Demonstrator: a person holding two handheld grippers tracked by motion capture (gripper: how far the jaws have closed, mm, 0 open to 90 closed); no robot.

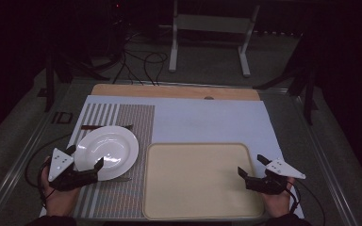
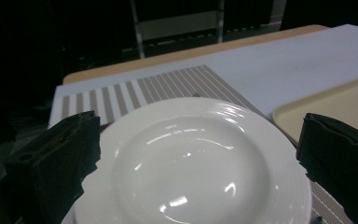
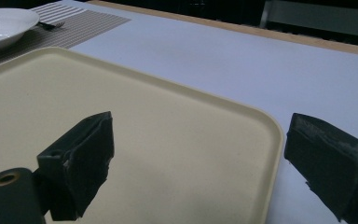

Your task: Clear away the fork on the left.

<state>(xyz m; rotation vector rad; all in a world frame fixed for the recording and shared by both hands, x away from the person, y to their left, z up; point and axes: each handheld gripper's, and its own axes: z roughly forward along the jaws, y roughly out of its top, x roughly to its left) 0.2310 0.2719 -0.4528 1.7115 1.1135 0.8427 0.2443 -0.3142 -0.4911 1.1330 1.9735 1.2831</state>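
left hand-held gripper (image 1: 86, 165) sits jaws apart right at the near rim of the white plate (image 1: 107, 149) on the striped placemat (image 1: 134, 122); right hand-held gripper (image 1: 250, 165), also apart, straddles the empty tray's (image 1: 198, 179) right edge

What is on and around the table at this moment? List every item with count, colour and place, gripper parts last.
plate: 1, white, on the striped placemat, left of the tray
tray: 1, beige, bare, near centre-right of the table
placemat: 1, grey and white stripes, left part of the table, under the plate
cutlery: dark pieces poking out from under the plate at its far and near edges; exact count unclear
sheet: 1, pale blue, covering most of the wooden tabletop
stand: 1, white frame, on the floor beyond the table
cables: several, black, on the floor beyond the table
left gripper: 1, black, open, jaws either side of the plate's near rim
right gripper: 1, black, open, at the tray's right edge
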